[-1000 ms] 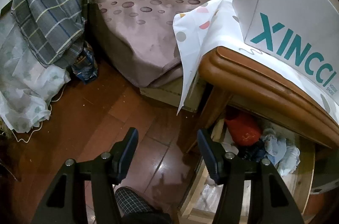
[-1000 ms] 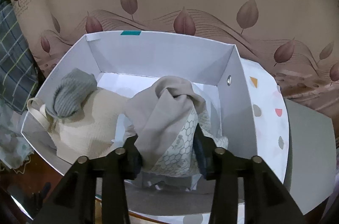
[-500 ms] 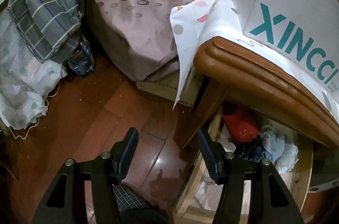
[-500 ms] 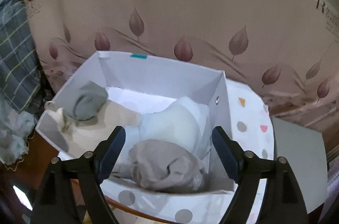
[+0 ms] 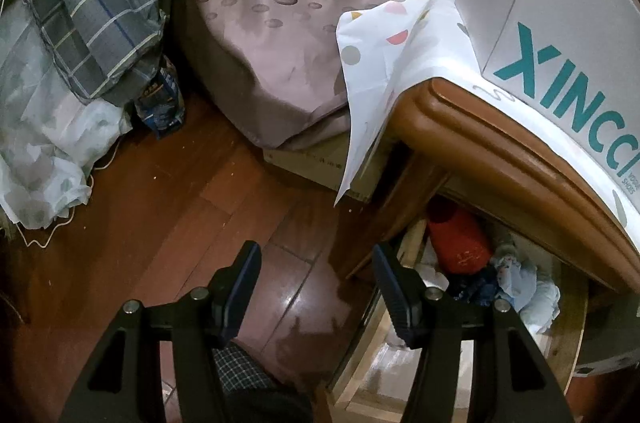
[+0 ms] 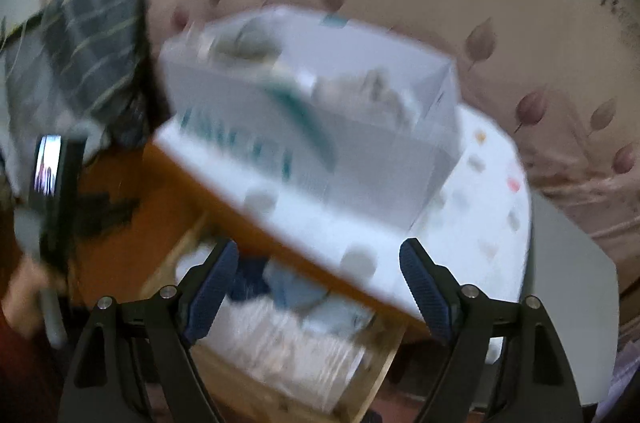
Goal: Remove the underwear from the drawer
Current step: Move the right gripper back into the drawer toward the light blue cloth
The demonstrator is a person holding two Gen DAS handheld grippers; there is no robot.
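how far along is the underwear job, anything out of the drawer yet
Done: several garments lie in the white box on the nightstand. In hand: nothing; the right gripper is open and empty above the open drawer, the left gripper also empty. Left: a red piece and blue pieces remain inside.

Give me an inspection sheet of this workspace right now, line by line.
Surface: wooden table under a dotted white cloth.
Job's things: open drawer holds red, dark blue and pale blue garments; white box on the table holds clothes.
Clutter: plaid cloth, blue packet on the floor.
Grippers: left gripper open, empty; right gripper open, empty, above the drawer.
Cables: thin cord on the floor.
Surroundings: leaf-print bedding, wooden floor.
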